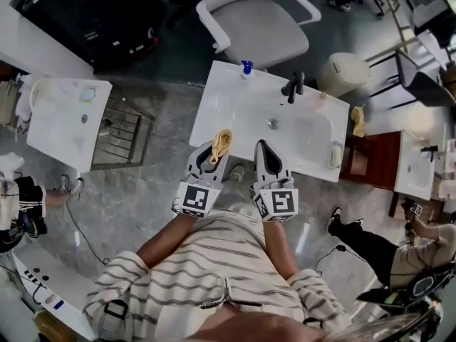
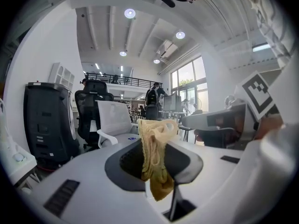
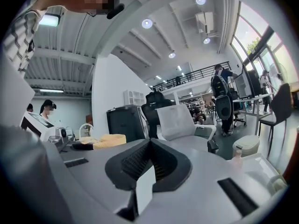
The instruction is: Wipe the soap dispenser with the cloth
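- Head view: we're looking steeply down on a white counter standing on a grey marbled floor, with a shallow basin sunk into it and a black faucet at its far side.
- Soap dispenser, blue on top, stands at the counter's far edge, left of the faucet and well apart from both grippers.
- White office chair sits just beyond the counter, and a pale lidded bin, lid down, stands to the chair's right.
- Off to the left there's a second sink unit with a wire rack beside it.
- Left gripper hangs over the counter's near edge. In the left gripper view its fingers are clamped on a bunched yellow cloth, which sticks up above them and droops below.
- Right gripper is alongside it, also at the near edge. In the right gripper view its fingers are pressed together with nothing between them.
- Another yellow cloth lies at the counter's right end.
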